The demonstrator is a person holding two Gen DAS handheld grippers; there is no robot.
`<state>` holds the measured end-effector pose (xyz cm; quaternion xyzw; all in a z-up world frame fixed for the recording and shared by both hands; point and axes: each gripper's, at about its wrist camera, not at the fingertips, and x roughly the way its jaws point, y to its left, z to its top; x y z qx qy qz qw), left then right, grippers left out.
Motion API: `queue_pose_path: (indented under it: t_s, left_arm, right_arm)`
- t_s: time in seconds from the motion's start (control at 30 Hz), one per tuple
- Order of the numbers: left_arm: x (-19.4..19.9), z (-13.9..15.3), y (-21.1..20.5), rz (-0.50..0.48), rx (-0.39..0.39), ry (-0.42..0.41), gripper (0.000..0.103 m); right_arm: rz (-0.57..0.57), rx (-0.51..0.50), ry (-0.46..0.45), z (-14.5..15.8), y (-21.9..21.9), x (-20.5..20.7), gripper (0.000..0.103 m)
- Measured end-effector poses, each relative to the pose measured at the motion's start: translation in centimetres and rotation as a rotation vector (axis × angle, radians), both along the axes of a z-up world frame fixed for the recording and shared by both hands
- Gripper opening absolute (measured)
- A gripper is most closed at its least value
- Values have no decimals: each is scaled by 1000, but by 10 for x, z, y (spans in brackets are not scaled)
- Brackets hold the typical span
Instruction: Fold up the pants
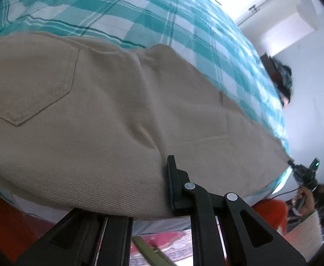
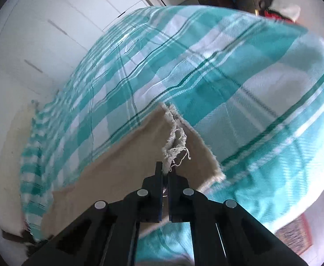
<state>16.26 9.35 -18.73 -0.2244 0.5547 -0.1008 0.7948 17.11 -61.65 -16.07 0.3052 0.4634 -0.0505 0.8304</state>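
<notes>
Khaki pants (image 1: 108,119) lie lengthwise across the teal checked bedspread (image 2: 228,71). We hold them at both ends: left gripper (image 1: 162,190) jaws clamped at the waist edge, right gripper (image 2: 164,173) jaws clamped on the frayed hems (image 2: 173,141).

Beyond the pants (image 1: 100,115) I see the checked bedcover (image 2: 239,71) lying bare up to its far edge, so there is room there. At the bed's left edge, white cabinet doors (image 2: 51,33) stand close.
</notes>
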Motion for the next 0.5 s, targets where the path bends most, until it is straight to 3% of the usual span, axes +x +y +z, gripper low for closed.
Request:
queue_pose_path:
  t_s: [0.1, 0.17, 0.27, 0.37, 0.43, 0.47, 0.5]
  left_arm:
    - [1, -24, -3, -5, 19, 69, 7]
    - [1, -25, -3, -1, 21, 70, 8]
    - [-3, -14, 0, -19, 49, 100, 21]
    - [-34, 9, 16, -9, 98, 115, 67]
    - [-56, 32, 27, 14, 135, 85, 69]
    - [-64, 44, 34, 23, 143, 55, 69]
    - [-70, 60, 41, 41, 159, 8, 70]
  right_arm:
    - [33, -106, 73, -9, 7, -5, 3]
    - [43, -157, 105, -22, 13, -4, 3]
    - [79, -272, 106, -21, 27, -2, 4]
    - [96, -226, 94, -16, 25, -10, 24]
    - [83, -200, 68, -5, 18, -23, 49]
    - [57, -236, 68, 0, 17, -30, 57]
    - [28, -278, 59, 8, 15, -39, 57]
